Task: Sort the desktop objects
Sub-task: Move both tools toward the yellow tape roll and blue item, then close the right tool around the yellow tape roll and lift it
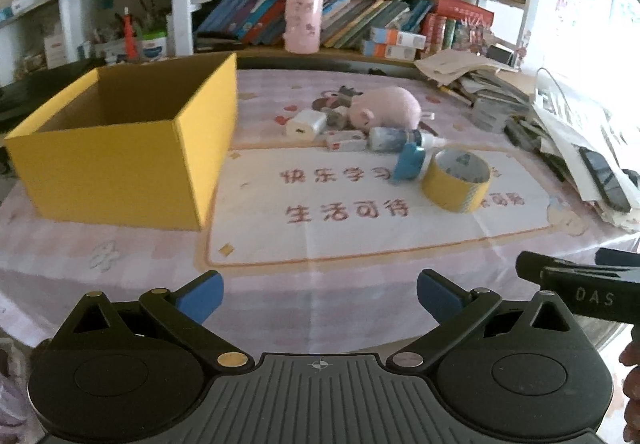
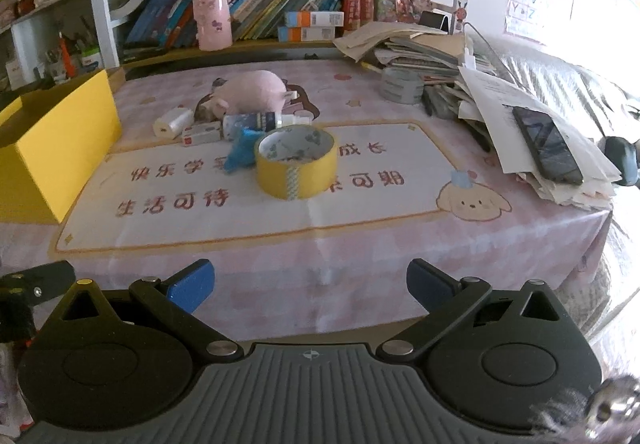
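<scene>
Both grippers, left gripper and right gripper, hover off the bench's near edge, jaws wide apart, holding nothing. Yellow tape roll lies mid-bench, nearest of the clutter; yellow box sits toward the left edge. Best approach: straddle the roll's wall, close firmly, lift clear of the blue item touching it.

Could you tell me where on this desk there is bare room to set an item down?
The pink tablecloth's near strip, ahead of both open grippers, left and right, is bare. So is the white printed mat between the yellow cardboard box and the yellow tape roll. Behind the roll, the pink plush pig and small items cluster; the paper pile crowds the right.
</scene>
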